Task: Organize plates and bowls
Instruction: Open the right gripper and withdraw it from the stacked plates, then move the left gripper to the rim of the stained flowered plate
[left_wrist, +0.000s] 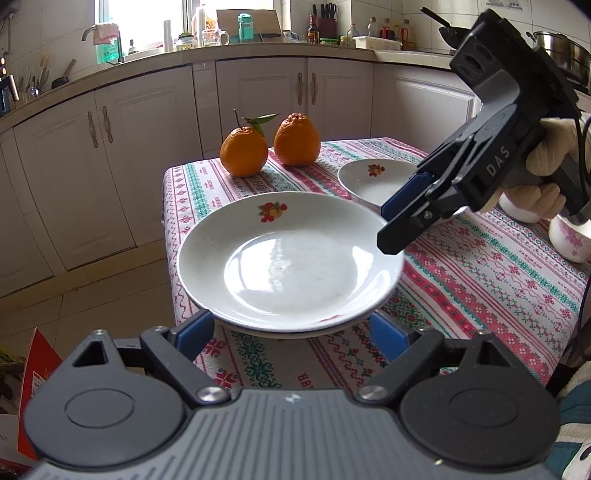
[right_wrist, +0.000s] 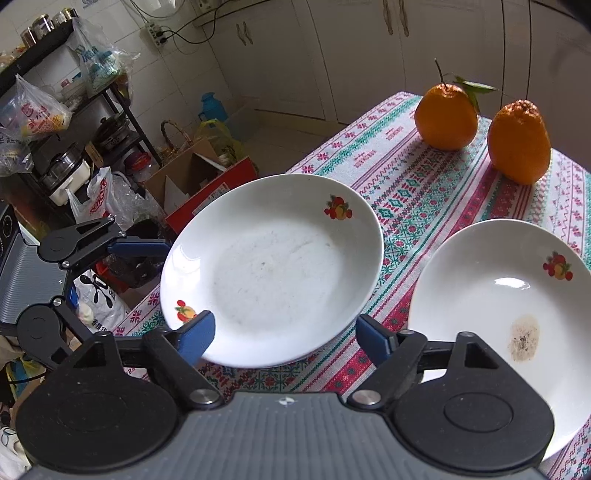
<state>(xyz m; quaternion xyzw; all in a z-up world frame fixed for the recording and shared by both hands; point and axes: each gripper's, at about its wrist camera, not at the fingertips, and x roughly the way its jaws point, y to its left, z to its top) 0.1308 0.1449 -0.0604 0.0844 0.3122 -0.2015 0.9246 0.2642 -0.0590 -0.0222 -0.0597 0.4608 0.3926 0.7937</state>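
The white shallow ceramic plate with a fruit motif sits at frame centre in both wrist views, near the table's corner on the red-and-green patterned tablecloth. In the left wrist view a second rim shows just beneath it — it appears stacked on another plate. The left gripper stands wide open at lower centre, its blue pads flanking the plate's near edge; contact cannot be told. The right gripper, held in a gloved hand at the right, hangs over the plate's far rim.

The right wrist view alone shows the right gripper spread about the plate's near rim, pads apart and nothing gripped, and a second white plate with a brown stain at lower right. Two oranges stand at upper right. Only the left wrist view shows a pink-flowered white cup at the right edge.
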